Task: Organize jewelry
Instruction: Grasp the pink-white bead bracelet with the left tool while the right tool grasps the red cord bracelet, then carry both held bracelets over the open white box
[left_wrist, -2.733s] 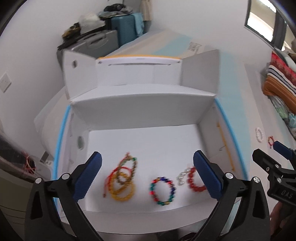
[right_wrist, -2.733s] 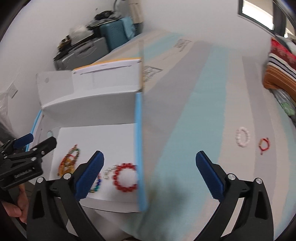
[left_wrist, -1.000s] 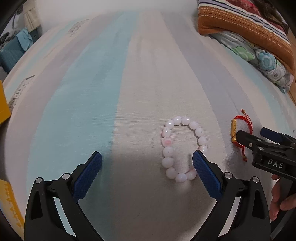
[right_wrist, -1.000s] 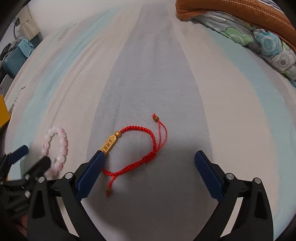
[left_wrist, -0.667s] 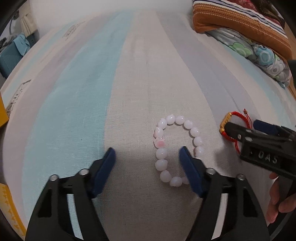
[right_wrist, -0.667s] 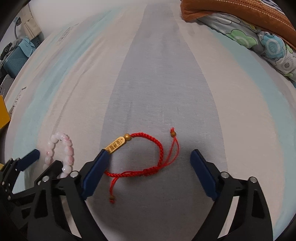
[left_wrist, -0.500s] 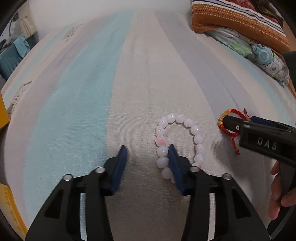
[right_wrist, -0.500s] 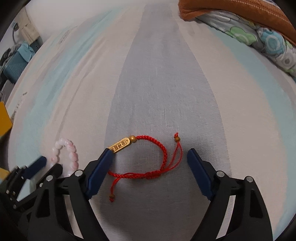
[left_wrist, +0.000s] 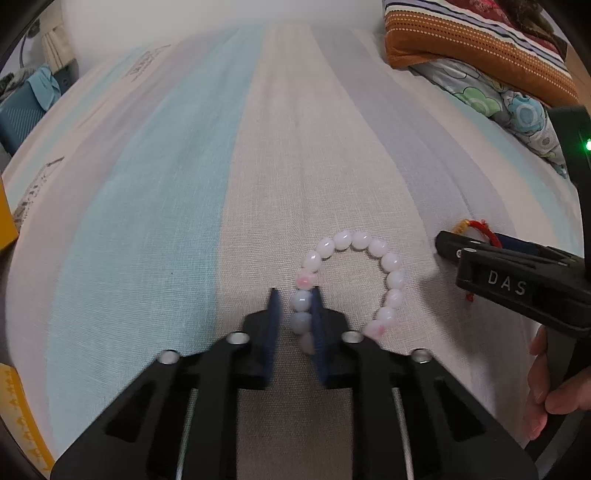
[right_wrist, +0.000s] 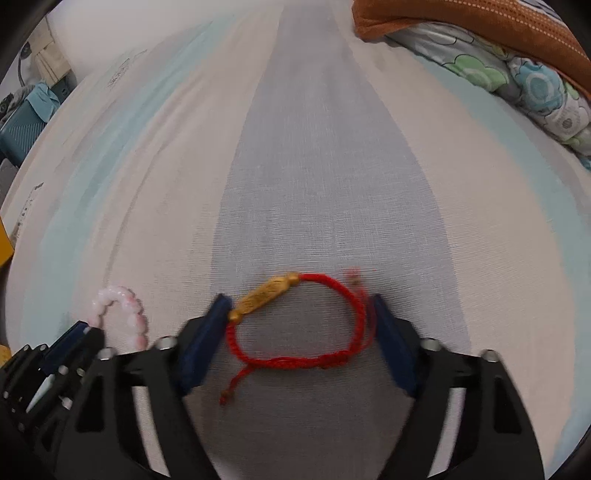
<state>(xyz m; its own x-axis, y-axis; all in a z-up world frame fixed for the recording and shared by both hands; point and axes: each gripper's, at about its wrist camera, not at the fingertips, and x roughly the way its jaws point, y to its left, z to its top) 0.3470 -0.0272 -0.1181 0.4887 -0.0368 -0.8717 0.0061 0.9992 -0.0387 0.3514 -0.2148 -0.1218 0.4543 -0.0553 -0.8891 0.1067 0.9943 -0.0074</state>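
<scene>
Your left tongs (left_wrist: 295, 314) have just closed onto the white bead bracelet (left_wrist: 354, 280), pinching the beads on the ring's 9 o'clock side; the rest of the loop lies flat on the striped bed sheet (left_wrist: 184, 184). Your right tongs (right_wrist: 299, 332) have been closing too but are only partway in: the red cord bracelet (right_wrist: 314, 325) sits between the pads, its gold charm (right_wrist: 264, 295) at about 11 o'clock touching or nearly touching the left pad, and the cord is not yet pinched. In the left wrist view the red bracelet lies at 3 o'clock of the white one, just beside it, and your right hand (left_wrist: 550, 387) shows at the edge.

No box or tray is in view now, so both pieces are unsorted. By my reading, one grasp is made and one is half made; lifting, carrying and placing both remain.
</scene>
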